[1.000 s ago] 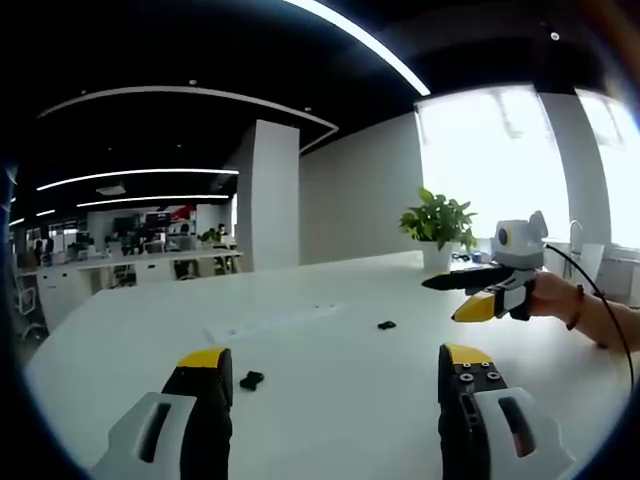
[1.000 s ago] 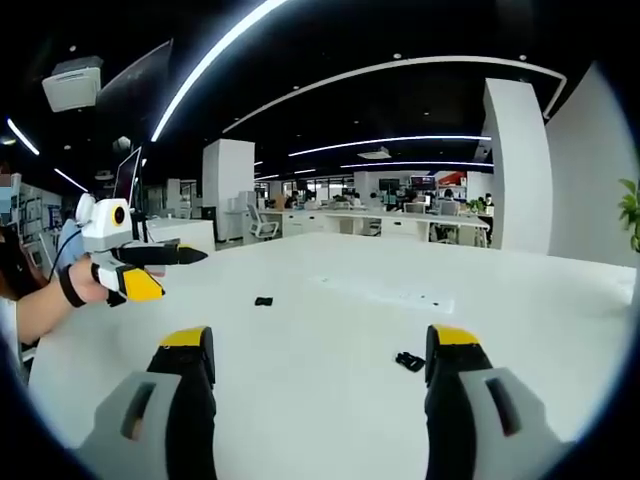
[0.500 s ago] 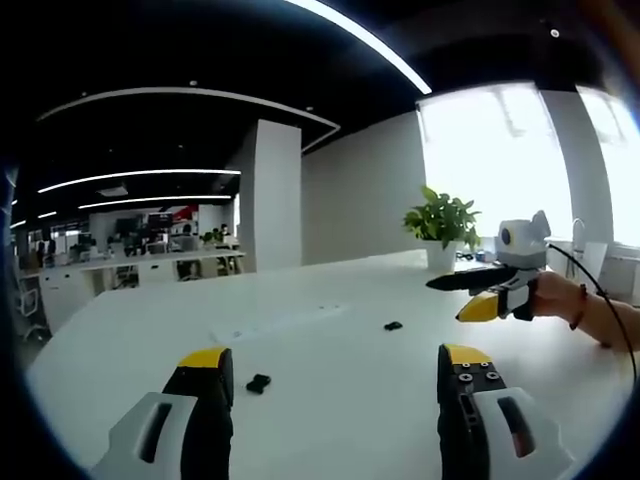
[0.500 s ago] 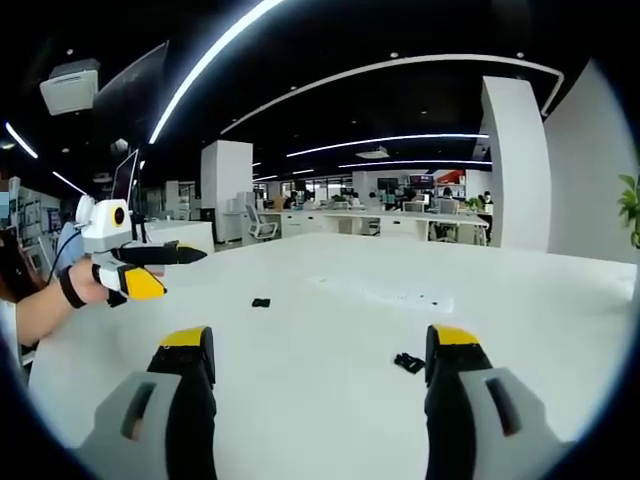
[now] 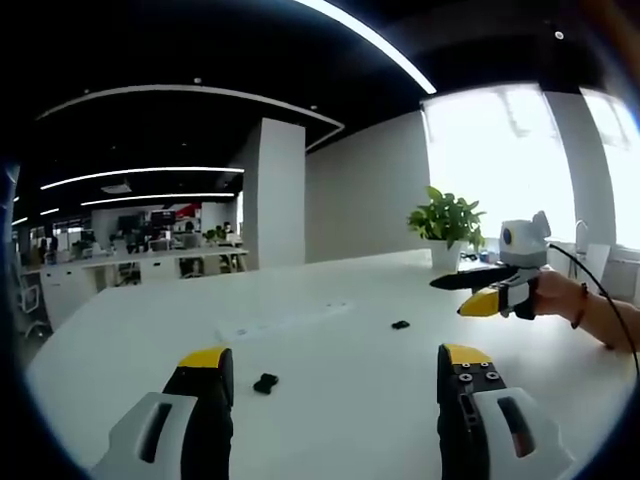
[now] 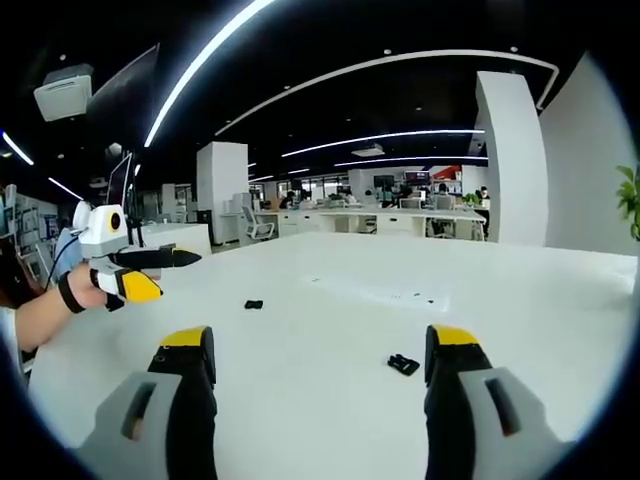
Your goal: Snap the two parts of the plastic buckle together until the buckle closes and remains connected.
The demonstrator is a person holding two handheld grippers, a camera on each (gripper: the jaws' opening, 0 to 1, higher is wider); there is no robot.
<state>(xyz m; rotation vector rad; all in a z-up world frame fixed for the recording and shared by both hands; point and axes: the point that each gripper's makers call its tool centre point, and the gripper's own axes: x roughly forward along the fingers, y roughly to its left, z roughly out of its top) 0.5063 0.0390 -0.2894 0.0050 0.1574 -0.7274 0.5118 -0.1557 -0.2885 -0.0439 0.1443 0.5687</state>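
- While both claws hang above the white table (image 5: 330, 400) with nothing between their jaws, the left gripper (image 5: 335, 375) is spread wide, and the nearer buckle half (image 5: 265, 383) lies on the table just ahead of its left jaw, inside the gap but off to that side.
- Farther out from that claw, the other buckle half (image 5: 401, 325) rests well apart from the first, closer to the right gripper (image 5: 478, 290) that reaches in from the right.
- Seen from the right gripper (image 6: 320, 375), also released and empty, one half (image 6: 403, 364) sits just before its right jaw; its long axis runs roughly across the view.
- Beyond it the second half (image 6: 253, 304) lies nearer the left gripper (image 6: 150, 270).
- By my judgement each claw takes the half nearest it.
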